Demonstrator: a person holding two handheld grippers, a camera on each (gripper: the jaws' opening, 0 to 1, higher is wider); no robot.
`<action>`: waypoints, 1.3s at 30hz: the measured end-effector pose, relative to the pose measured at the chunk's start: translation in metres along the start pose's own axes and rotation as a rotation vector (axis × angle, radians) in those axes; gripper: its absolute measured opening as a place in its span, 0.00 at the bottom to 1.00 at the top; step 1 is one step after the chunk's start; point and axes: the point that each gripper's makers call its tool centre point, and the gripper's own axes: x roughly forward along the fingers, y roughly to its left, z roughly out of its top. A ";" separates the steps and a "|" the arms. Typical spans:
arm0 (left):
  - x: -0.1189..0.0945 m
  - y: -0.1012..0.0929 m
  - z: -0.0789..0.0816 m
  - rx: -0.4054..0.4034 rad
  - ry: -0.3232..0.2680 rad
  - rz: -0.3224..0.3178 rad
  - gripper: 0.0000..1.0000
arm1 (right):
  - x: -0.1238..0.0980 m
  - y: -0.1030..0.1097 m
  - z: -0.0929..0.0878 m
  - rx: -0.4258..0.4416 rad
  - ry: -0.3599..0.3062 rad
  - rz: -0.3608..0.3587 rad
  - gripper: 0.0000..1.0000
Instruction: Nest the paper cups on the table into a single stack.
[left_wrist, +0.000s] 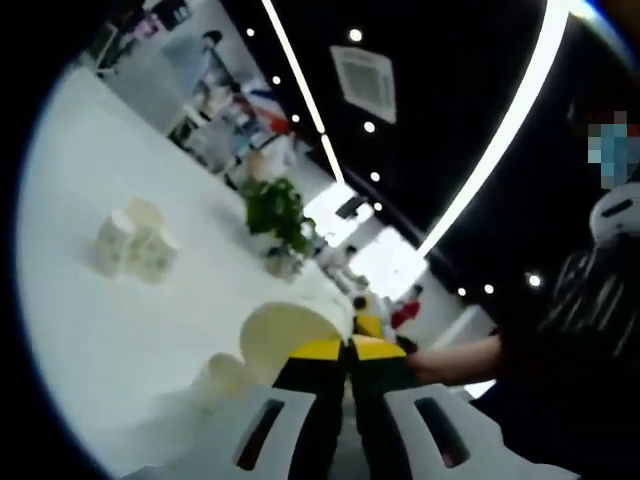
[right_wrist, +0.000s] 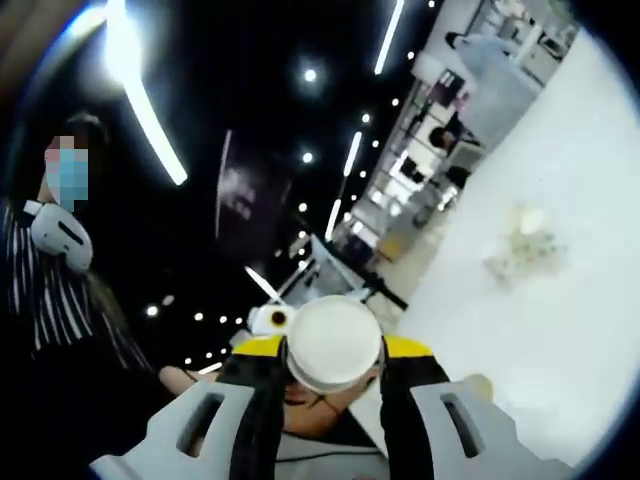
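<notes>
My left gripper (left_wrist: 350, 346) has its yellow-tipped jaws pressed together, pinching the rim of a cream paper cup (left_wrist: 288, 335) whose open mouth faces up and left. Another pale cup (left_wrist: 226, 372) lies blurred just below it. A cluster of several paper cups (left_wrist: 130, 245) stands farther off on the white table (left_wrist: 90, 340). In the right gripper view my right gripper (right_wrist: 333, 352) is shut on a white paper cup (right_wrist: 333, 338), its round base towards the camera. The same cluster of cups (right_wrist: 525, 245) sits far out on the table (right_wrist: 540, 350).
A green potted plant (left_wrist: 276, 216) stands on the table beyond the cups. A person in a striped top (right_wrist: 45, 290) stands close behind the grippers, with a forearm (left_wrist: 455, 358) reaching in. Ceiling lights and distant shelves fill the background.
</notes>
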 end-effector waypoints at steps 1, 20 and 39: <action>0.000 -0.001 0.000 0.001 0.000 -0.004 0.00 | 0.000 0.002 0.001 -0.013 -0.003 0.002 0.33; -0.004 0.000 0.008 -0.002 -0.015 0.006 0.00 | -0.007 -0.002 0.019 -0.106 -0.046 -0.022 0.33; -0.007 0.003 0.007 0.013 0.006 0.027 0.00 | -0.040 -0.051 0.049 -0.298 -0.039 -0.312 0.60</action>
